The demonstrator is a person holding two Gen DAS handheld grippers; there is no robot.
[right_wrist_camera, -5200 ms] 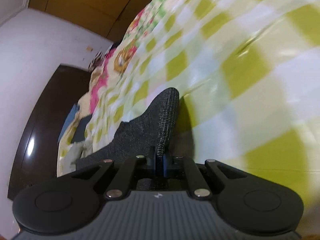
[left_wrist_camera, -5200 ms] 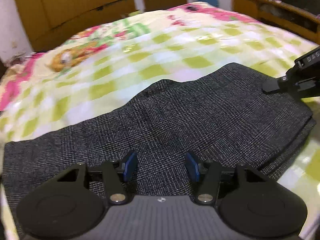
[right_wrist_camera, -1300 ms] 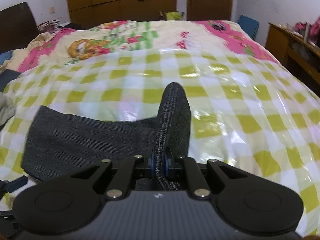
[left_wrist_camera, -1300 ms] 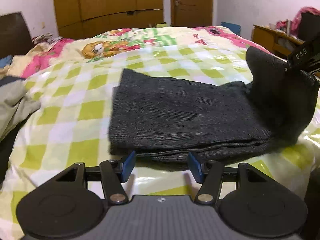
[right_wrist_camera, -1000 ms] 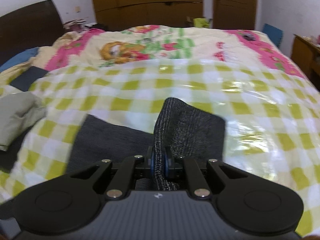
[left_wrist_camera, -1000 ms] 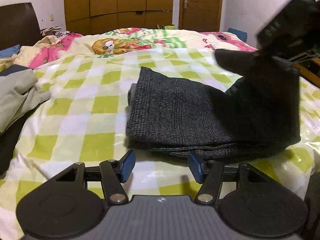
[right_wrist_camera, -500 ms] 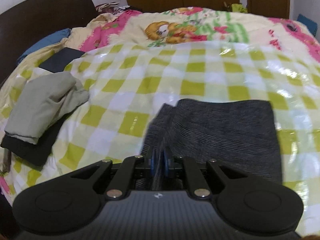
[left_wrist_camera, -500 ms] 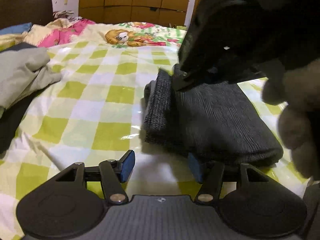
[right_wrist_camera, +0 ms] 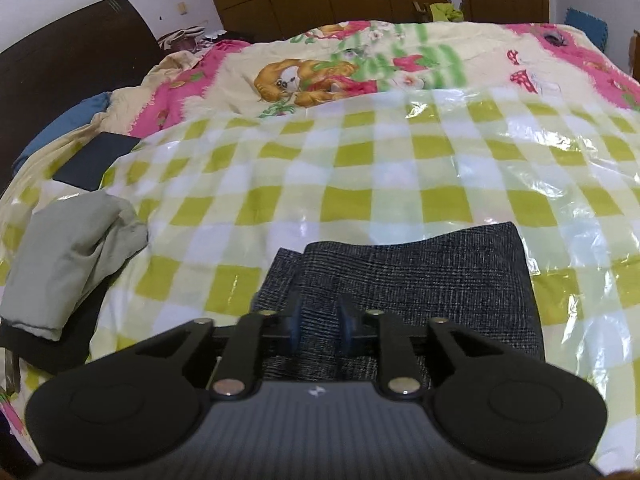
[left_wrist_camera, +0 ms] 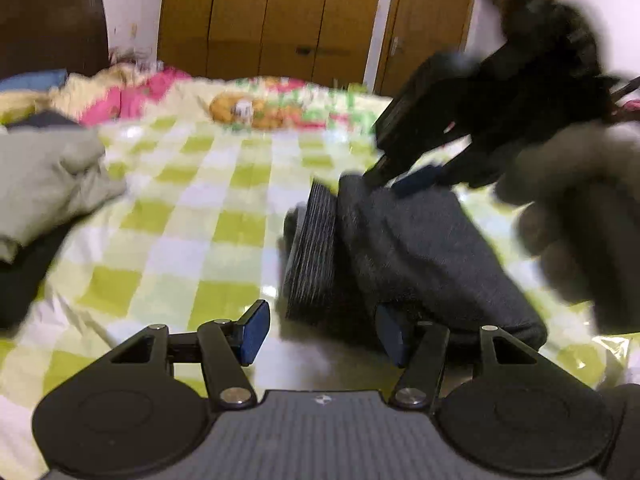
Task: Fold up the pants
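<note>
The dark pants (right_wrist_camera: 420,280) lie folded in a small pile on the green checked sheet (right_wrist_camera: 360,168) of the bed. The right claw (right_wrist_camera: 320,322) sits over the near left part of the pile. Its jaws are opening, with cloth between them, and the pads do not press it. The left claw (left_wrist_camera: 320,330) is wide and holds nothing, just near the pile. A grey cloth (right_wrist_camera: 68,264) lies far left.

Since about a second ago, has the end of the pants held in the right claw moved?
Yes. That end of the pants has gone from raised over the checked sheet to lying on the folded stack; the right claw is opening around it.
</note>
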